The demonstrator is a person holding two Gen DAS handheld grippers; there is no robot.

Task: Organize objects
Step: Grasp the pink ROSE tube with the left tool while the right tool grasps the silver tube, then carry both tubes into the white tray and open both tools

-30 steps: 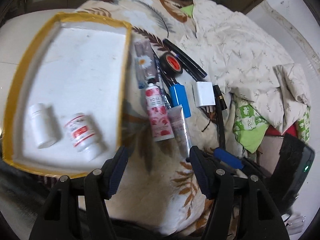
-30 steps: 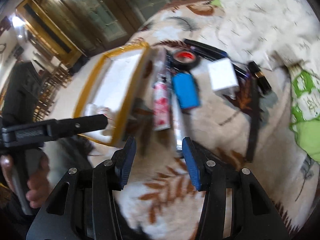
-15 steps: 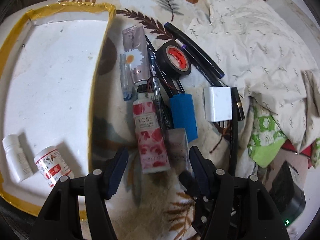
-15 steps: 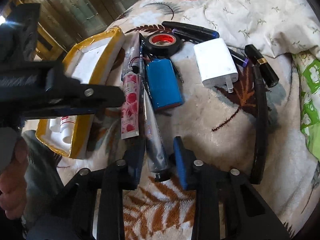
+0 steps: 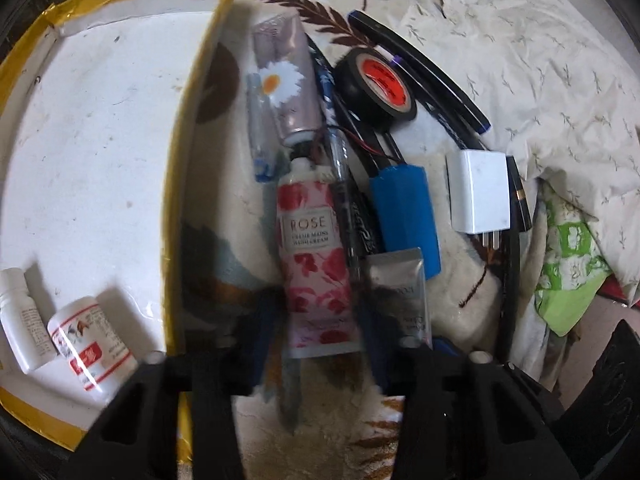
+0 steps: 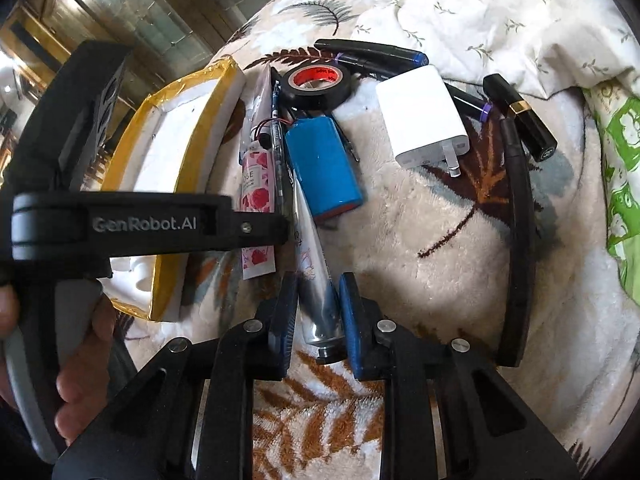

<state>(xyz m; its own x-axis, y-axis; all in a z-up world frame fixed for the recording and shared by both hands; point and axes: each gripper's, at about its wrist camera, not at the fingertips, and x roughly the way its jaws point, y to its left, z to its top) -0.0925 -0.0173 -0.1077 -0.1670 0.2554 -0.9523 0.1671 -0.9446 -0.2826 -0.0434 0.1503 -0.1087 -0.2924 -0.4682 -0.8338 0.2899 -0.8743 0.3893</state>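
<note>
Both hand-held grippers have dropped closer to the row of things on the bed. Right hand-held gripper (image 6: 318, 316) pinches the silver tube (image 6: 316, 280) near its cap; left hand-held gripper (image 5: 316, 328) straddles the rose hand cream tube (image 5: 314, 260), pads blurred, contact unclear. Nearby sits the yellow-edged tray (image 5: 192, 120).

Four squeezable cream tubes (image 5: 316, 264), two white pill bottles (image 5: 90, 350), two black marker pens (image 6: 372, 50), one black tape roll (image 5: 376, 84), one blue battery pack (image 6: 322, 168), one white plug charger (image 6: 424, 114), one black lipstick (image 6: 520, 114), one yellow-edged white foam tray (image 5: 80, 128).
</note>
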